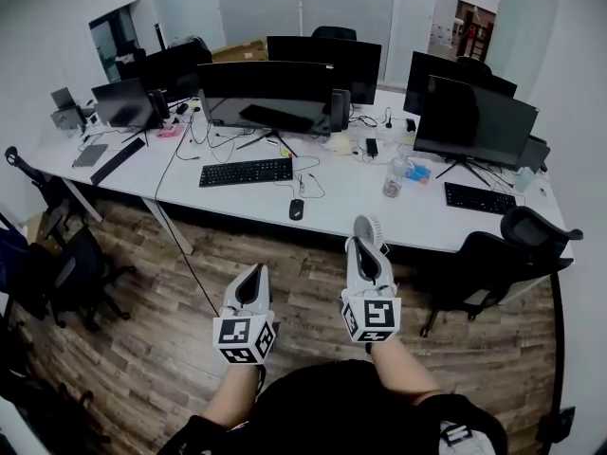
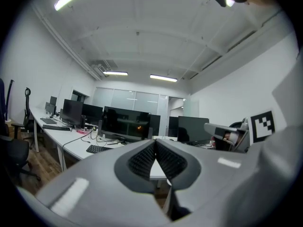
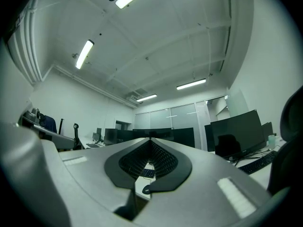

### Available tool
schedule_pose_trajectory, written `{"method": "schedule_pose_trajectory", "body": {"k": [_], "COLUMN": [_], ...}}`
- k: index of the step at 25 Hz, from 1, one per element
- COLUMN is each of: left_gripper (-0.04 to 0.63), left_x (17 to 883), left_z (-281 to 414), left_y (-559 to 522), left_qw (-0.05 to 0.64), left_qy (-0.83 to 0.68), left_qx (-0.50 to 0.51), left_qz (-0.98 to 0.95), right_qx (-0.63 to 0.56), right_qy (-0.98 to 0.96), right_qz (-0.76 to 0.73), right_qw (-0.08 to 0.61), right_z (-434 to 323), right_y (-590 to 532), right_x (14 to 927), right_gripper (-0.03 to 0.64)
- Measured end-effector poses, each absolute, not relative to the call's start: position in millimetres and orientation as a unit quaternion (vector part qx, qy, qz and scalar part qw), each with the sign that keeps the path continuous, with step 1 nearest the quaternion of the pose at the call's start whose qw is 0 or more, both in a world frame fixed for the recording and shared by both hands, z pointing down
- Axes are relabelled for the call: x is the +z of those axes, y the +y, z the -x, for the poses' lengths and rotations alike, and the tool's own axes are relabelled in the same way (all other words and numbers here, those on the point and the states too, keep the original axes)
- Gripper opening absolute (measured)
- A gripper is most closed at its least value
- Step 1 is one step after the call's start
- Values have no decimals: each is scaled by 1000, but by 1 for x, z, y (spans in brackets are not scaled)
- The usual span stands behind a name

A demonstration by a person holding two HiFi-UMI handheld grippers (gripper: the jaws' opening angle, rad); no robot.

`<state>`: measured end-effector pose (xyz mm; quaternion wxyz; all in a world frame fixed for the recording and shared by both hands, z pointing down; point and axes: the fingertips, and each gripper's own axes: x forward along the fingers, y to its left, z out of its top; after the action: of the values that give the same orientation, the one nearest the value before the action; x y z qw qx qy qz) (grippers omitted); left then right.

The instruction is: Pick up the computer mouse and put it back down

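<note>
On the desk [image 1: 346, 209], one mouse [image 1: 297, 209]; nearer, two closed grippers [image 1: 256, 269] [image 1: 368, 223]

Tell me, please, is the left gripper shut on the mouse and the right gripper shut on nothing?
No: the left gripper is shut on nothing too. The head view shows the mouse lying on the desk; the right gripper is as you said.
</note>
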<state>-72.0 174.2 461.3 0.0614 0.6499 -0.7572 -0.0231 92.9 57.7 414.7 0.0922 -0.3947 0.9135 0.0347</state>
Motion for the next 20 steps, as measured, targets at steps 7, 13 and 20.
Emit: {"method": "schedule_pose_trajectory", "body": {"k": [7, 13, 20], "left_gripper": [54, 54, 54], "left_x": [472, 480, 489], "left_z": [94, 119, 152], "left_y": [174, 152, 90], "left_qw": [69, 72, 85], "left_qy": [-737, -738, -737], "left_qx": [-20, -11, -12], "left_qz": [-672, -671, -670], "right_qx": [41, 31, 24], "right_qy": [896, 898, 904], "right_qz": [434, 433, 422], "right_qw": [85, 78, 72], "right_z": [-83, -54, -14], "right_y": [61, 37, -23], "right_x": [419, 431, 438], "right_gripper": [-3, -3, -3]}}
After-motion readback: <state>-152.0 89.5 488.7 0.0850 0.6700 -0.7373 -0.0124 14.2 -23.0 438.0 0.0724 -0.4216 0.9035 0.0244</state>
